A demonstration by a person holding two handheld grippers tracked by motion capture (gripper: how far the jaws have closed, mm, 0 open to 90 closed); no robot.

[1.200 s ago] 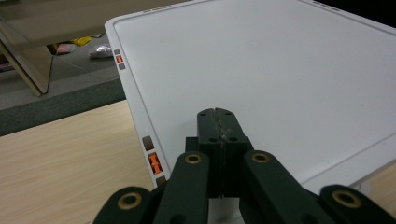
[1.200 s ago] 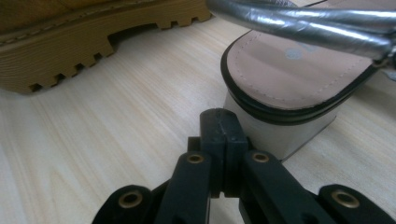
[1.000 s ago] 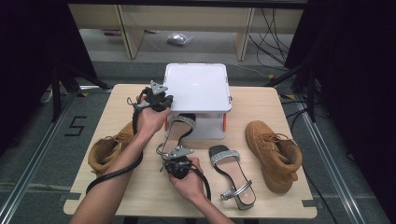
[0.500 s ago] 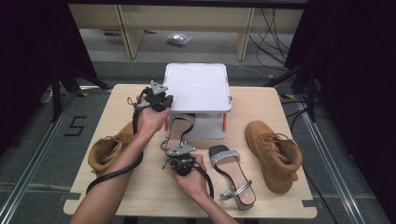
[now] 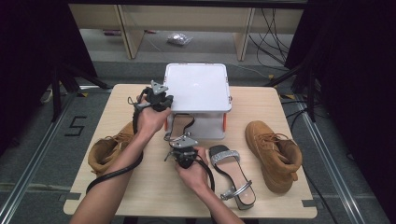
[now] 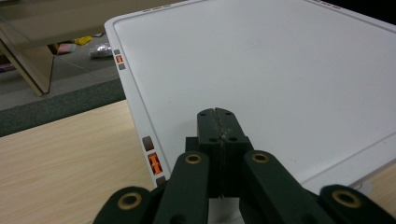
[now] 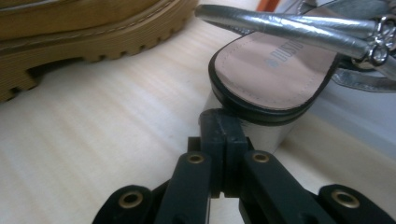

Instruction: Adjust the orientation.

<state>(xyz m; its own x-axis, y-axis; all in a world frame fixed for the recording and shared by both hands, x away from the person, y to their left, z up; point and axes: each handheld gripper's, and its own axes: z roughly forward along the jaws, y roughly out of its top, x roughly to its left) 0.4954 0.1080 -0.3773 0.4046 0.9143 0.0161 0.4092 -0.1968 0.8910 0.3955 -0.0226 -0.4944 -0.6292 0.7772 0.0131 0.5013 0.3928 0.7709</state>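
— Where does the work stand?

— The right gripper (image 5: 180, 150) sits low on the pale wooden table (image 5: 140, 191), jaws pressed together with nothing between them. Straight ahead of the tips, in the right gripper view, is the block heel of a silver-strapped sandal with a tan insole (image 7: 275, 70). Heel end is just beyond the closed jaws, near touching; contact I cannot confirm.

— Which way does that sandal run?

— Long axis points away from the person, toe toward the flat white square-lidded box (image 5: 198, 88) at the far middle of the table; from above its front half lies under the box's near edge. The jaws line up roughly along that axis, at the heel.

— And the other hand?

— The left gripper (image 5: 156, 95) is raised at the box's near left corner, jaws also shut and empty, tips over the white lid (image 6: 261, 70). The right one is plainly the nearer to the sandal.

— Other shoes?

— Its mate, a second silver sandal (image 5: 233, 177), lies near right; one tan suede lace-up boot (image 5: 275, 149) far right, another tan boot (image 5: 109, 149) at left.

— Any change from a second ago?

— The right gripper has slid up from the near edge toward the sandal heel. Left gripper, box and shoes are unmoved. My guess: the jaws must open before any grasp of the heel.
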